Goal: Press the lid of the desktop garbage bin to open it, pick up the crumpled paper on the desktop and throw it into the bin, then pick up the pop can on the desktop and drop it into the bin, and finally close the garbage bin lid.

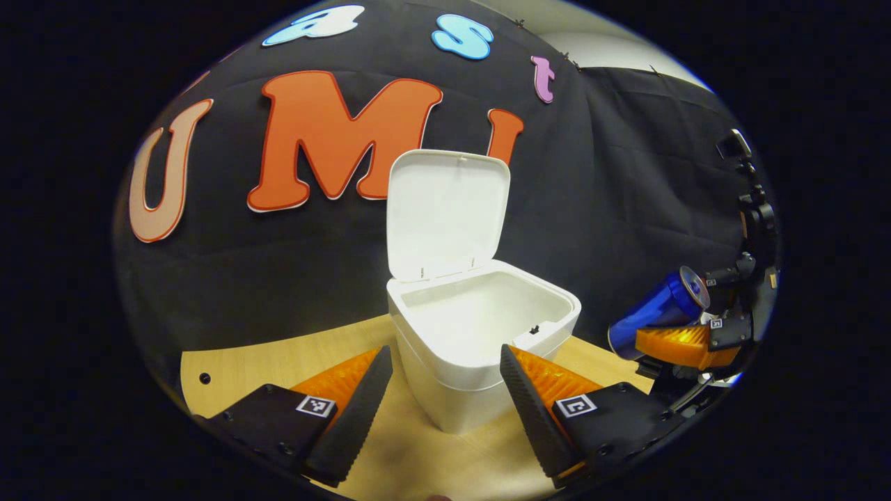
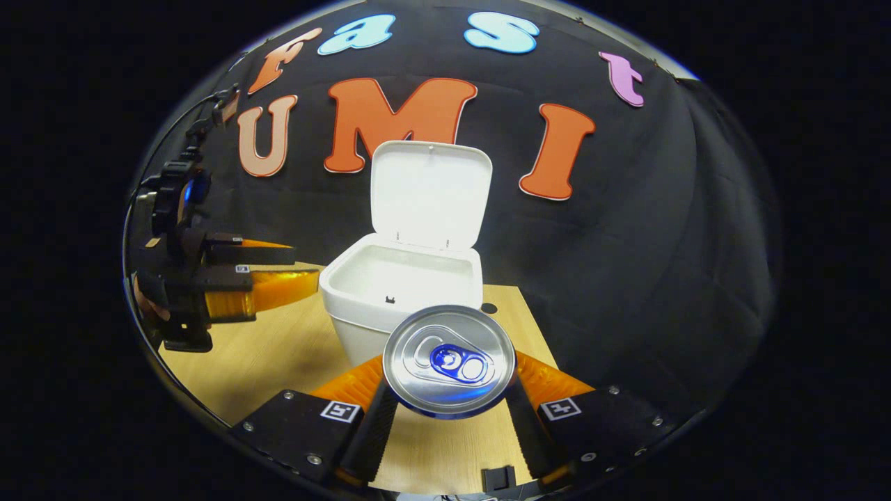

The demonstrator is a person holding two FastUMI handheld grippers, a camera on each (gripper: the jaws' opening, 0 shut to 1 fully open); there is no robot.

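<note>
- The silver top of a blue pop can [image 2: 449, 362], pull tab facing the lens, sits nearest the camera in the right gripper view, pinched between the two fingers of the right gripper [image 2: 449, 410], one finger pressing on each side of it.
- Just beyond the can stands the white desktop garbage bin [image 2: 390, 306] on a light wooden desktop [image 2: 278, 355], its lid [image 2: 430, 195] swung up and standing nearly upright at the back rim, the white inside of the bin exposed.
- At the left edge of the same view, the left gripper [image 2: 278, 275] hangs above the desktop beside the bin, its fingers pointing toward the bin's side and apart from it.
- In the left gripper view, the left gripper [image 1: 445, 390] holds its fingers spread wide with nothing between them; the bin [image 1: 480, 327] stands just ahead of the gap, on the desktop [image 1: 278, 358], with its lid [image 1: 445, 209] raised against the black cloth wall [image 1: 626, 195].
- Off to the right of the bin in that view, the right gripper [image 1: 686, 344] carries the can [image 1: 658, 309] tilted, its silver top angled upward, raised clear of the desktop and apart from the bin's rim.
</note>
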